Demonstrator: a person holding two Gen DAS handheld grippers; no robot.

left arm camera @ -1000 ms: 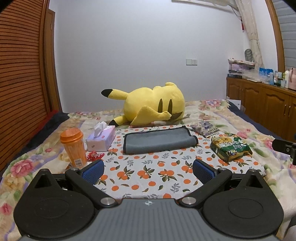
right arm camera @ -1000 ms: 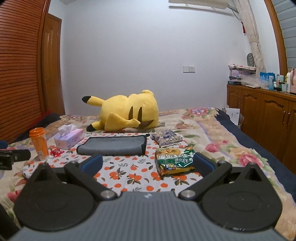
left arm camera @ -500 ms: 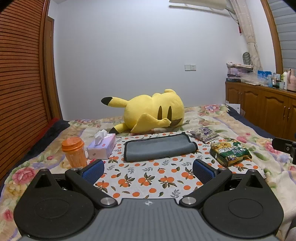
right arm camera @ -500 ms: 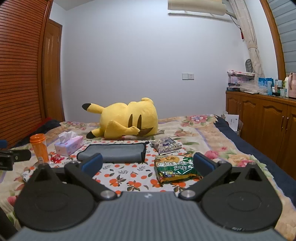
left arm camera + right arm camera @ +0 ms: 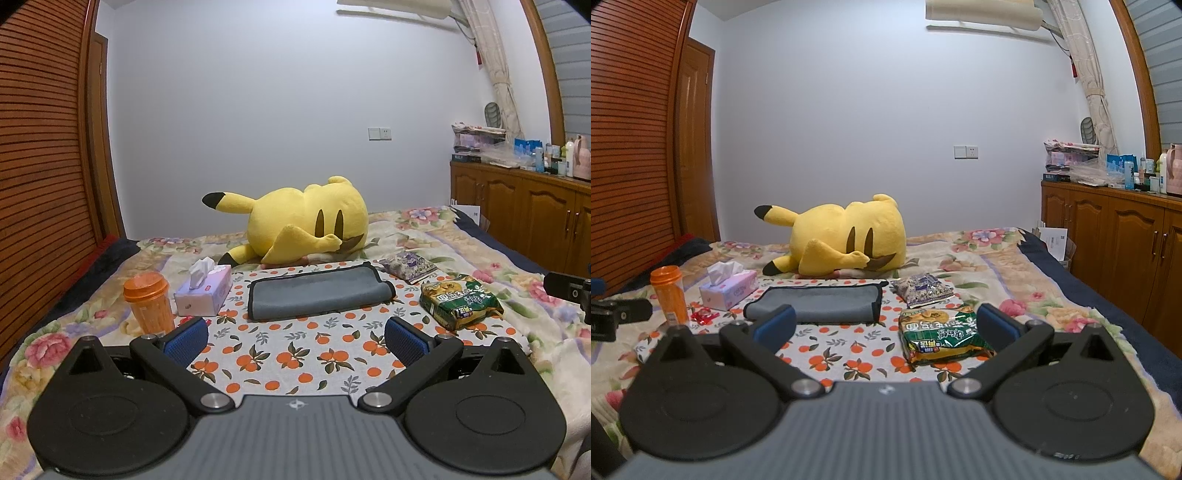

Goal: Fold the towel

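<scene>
A grey towel (image 5: 317, 293) with a dark edge lies folded in a flat strip on the orange-print cloth (image 5: 295, 354) on the bed; it also shows in the right wrist view (image 5: 822, 302). My left gripper (image 5: 295, 338) is open and empty, held above the cloth short of the towel. My right gripper (image 5: 886, 325) is open and empty, held to the towel's near right, above a green snack bag (image 5: 942, 336).
A yellow plush toy (image 5: 306, 221) lies behind the towel. A tissue box (image 5: 205, 291) and an orange cup (image 5: 149, 306) stand to its left. A purple packet (image 5: 410, 264) and the green snack bag (image 5: 460, 301) lie to its right. Wooden cabinets (image 5: 1115, 251) line the right wall.
Both grippers have drawn back and tilted up, so the towel and bed sit lower in each view. Both stay open. The towel has not moved.
</scene>
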